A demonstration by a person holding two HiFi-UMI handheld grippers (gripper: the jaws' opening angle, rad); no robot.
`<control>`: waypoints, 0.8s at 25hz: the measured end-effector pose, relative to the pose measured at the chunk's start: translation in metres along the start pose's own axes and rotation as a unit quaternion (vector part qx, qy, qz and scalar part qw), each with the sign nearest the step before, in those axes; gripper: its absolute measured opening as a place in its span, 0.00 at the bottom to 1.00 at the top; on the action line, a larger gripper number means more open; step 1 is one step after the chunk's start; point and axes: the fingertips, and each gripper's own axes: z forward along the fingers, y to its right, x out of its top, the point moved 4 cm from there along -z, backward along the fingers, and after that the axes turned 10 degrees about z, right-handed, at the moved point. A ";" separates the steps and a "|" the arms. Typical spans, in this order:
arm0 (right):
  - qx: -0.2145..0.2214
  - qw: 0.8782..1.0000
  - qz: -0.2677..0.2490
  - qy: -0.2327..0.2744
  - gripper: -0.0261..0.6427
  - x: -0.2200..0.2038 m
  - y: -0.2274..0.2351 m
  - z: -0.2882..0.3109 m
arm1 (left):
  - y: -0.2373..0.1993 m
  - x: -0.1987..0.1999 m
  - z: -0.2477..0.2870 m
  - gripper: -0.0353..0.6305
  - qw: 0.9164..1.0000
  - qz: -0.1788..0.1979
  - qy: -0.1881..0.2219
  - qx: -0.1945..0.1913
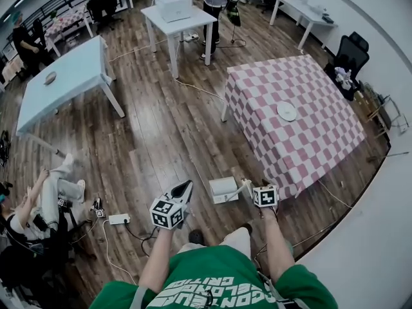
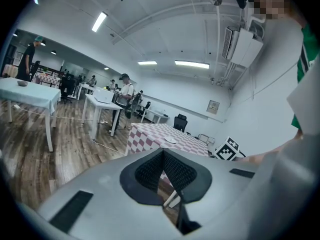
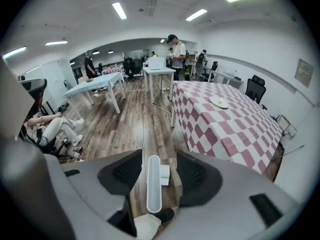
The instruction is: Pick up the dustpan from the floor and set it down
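The white dustpan (image 1: 223, 190) rests on the wooden floor beside the checkered table's near corner, its long handle (image 1: 245, 186) rising toward my right gripper (image 1: 252, 189). In the right gripper view the handle (image 3: 154, 184) stands in the gap between the jaws, with space on both sides and the pan (image 3: 164, 174) beyond; the right gripper (image 3: 155, 171) is open and not touching it. My left gripper (image 1: 183, 192) hovers left of the dustpan, apart from it. In the left gripper view its pads (image 2: 175, 171) meet with nothing held.
A pink-checkered table (image 1: 309, 140) with a white plate (image 1: 286, 111) stands just right of the dustpan. A power strip (image 1: 119, 219) and cables lie on the floor at left, near a seated person (image 1: 48, 198). A light-blue table (image 1: 64, 76) and a white table (image 1: 179, 17) stand farther back.
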 end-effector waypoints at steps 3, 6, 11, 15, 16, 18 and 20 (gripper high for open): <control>0.004 0.999 0.011 0.031 0.36 0.008 -0.006 -0.030 | 0.007 0.001 -0.003 0.06 1.000 0.003 0.004 -0.007; 0.009 0.998 0.018 0.058 0.36 0.012 -0.014 -0.055 | 0.014 0.004 -0.007 0.06 1.000 0.010 0.009 -0.015; 0.023 0.995 0.022 0.096 0.36 0.014 -0.031 -0.092 | 0.029 0.007 -0.015 0.06 0.999 0.019 0.016 -0.024; 0.037 0.990 0.025 0.135 0.33 0.014 -0.050 -0.120 | 0.039 0.005 -0.023 0.06 0.999 0.030 0.016 -0.032; 0.034 0.988 0.022 0.147 0.30 0.013 -0.053 -0.127 | 0.042 0.005 -0.024 0.06 0.999 0.031 0.017 -0.034; 0.029 0.985 0.021 0.167 0.25 0.011 -0.058 -0.140 | 0.045 0.004 -0.027 0.06 0.999 0.033 0.019 -0.038; 0.029 0.983 0.027 0.179 0.22 0.006 -0.062 -0.150 | 0.048 0.004 -0.029 0.06 0.998 0.033 0.020 -0.040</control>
